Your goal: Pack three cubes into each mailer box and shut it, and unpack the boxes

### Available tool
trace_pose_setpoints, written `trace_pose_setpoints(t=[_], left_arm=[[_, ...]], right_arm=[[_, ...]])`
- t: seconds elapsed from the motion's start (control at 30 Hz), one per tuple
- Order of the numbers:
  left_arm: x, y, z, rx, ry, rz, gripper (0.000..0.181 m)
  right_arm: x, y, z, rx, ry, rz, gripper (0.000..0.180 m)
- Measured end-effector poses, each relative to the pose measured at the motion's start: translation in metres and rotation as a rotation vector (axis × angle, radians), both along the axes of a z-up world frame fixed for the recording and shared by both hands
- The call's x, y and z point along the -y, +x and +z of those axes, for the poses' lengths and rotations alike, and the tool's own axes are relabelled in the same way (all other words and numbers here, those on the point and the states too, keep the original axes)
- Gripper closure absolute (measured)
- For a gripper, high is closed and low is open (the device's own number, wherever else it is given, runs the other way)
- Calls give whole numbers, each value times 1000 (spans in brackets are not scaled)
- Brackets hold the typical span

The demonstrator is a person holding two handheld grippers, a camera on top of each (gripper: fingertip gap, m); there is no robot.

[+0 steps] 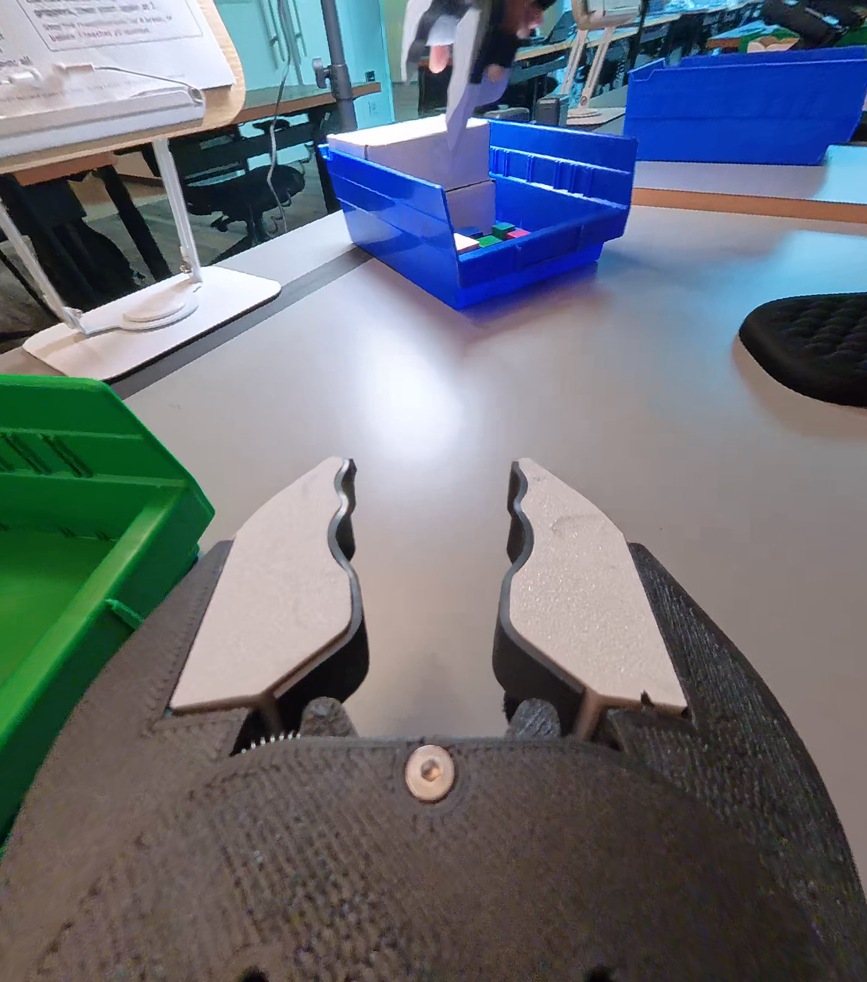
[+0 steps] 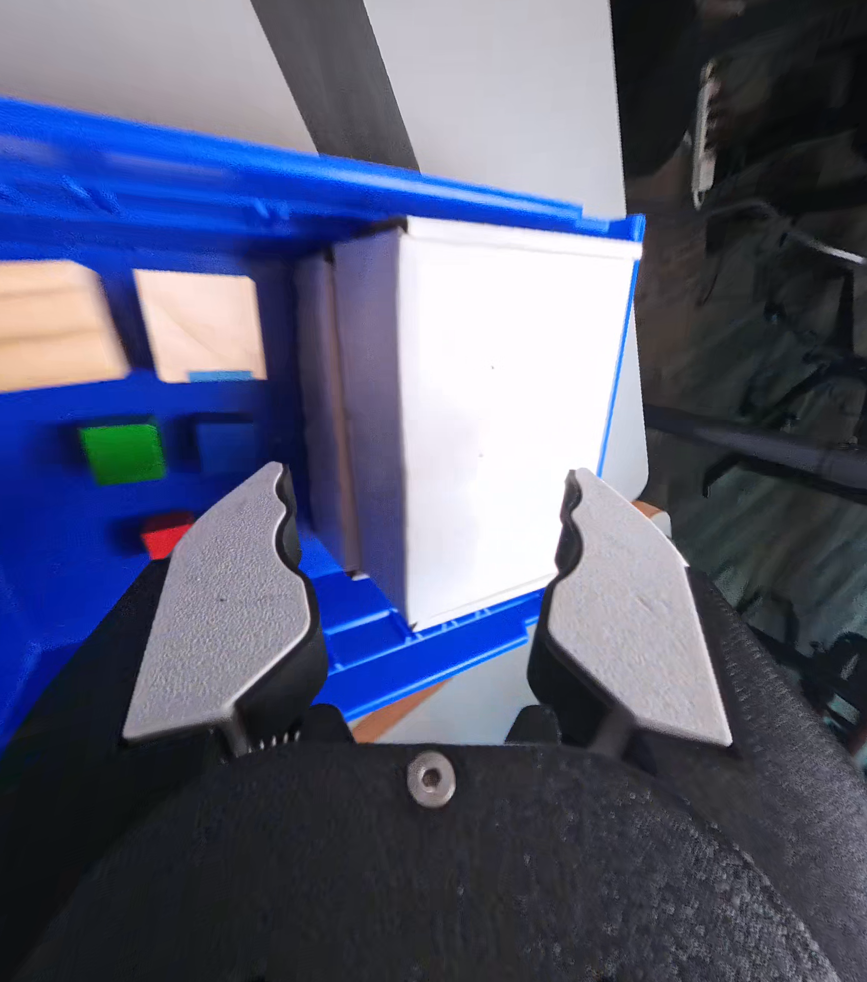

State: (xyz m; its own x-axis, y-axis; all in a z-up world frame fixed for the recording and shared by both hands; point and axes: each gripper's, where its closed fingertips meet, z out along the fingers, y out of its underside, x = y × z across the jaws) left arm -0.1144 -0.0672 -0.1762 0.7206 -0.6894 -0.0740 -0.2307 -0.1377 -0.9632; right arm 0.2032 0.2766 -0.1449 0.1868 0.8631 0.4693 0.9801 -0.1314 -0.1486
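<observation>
the left claw [image 1: 431, 510] sits low over the grey worktop [image 1: 553, 404], pointing flat and straight ahead. its two fingers [image 1: 282, 595] are spread apart and nothing is between them. a green bin [image 1: 48, 531] is just beside it on the left, and the bin looks bare inside. far ahead stands a blue bin [image 1: 473, 223]. a white box [image 1: 410, 149] stands at its far end, and small cubes [image 1: 489, 236] lie at its near end. the right claw [image 1: 460, 79] shows up high above that bin, pointing down over the box. a black mat [image 1: 845, 350] lies on the right. a white stand [image 1: 155, 319] holding paper is on the left. another blue bin [image 1: 739, 106] is far off to the right.

the right claw [image 2: 428, 494] looks down into the blue bin [image 2: 101, 202]. its fingers [image 2: 224, 600] are spread wide, holding nothing, and hang above the white box [image 2: 511, 398]. it is not touching the box. the box looks shut. to the left in the bin lie two wood cubes [image 2: 32, 324], a green cube [image 2: 123, 451], a blue cube [image 2: 224, 441] and a red cube [image 2: 165, 534]. this view is a bit blurry.
</observation>
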Motion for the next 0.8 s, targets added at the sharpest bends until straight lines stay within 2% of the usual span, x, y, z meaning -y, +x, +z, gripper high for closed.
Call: trace_pose_setpoints(t=[0.07,0.17,0.27,0.33,0.37,0.43,0.5,0.6,0.67,0.73,0.8], left_arm=[[-1,-6,2,-31,16,35,129],[-6,-19,3,-92,29,110,132],[-19,-51,10,-211,94,226,137],[-29,-82,20,-311,130,319,139],[-33,-96,19,-354,97,350,136],[-40,-117,12,-394,3,382,134],[-45,-130,4,-436,-65,380,132],[-51,-143,-19,-562,-189,332,117],[-50,-140,-37,-574,-309,238,103],[-51,-142,-53,-611,-384,184,101],[-54,-149,-68,-678,-442,161,111]], right_arm=[[33,-18,15,-140,26,30,90],[107,-44,20,-293,-21,123,103],[179,-63,2,-345,-69,201,115],[205,-64,-15,-313,-17,208,125],[215,-63,-23,-300,1,202,125],[223,-61,-35,-308,33,151,123],[220,-51,-48,-262,54,100,114],[205,-37,-68,-172,46,36,110],[195,-33,-80,-128,21,18,112],[187,-34,-90,-82,6,20,113],[177,-36,-93,-32,29,30,123]])
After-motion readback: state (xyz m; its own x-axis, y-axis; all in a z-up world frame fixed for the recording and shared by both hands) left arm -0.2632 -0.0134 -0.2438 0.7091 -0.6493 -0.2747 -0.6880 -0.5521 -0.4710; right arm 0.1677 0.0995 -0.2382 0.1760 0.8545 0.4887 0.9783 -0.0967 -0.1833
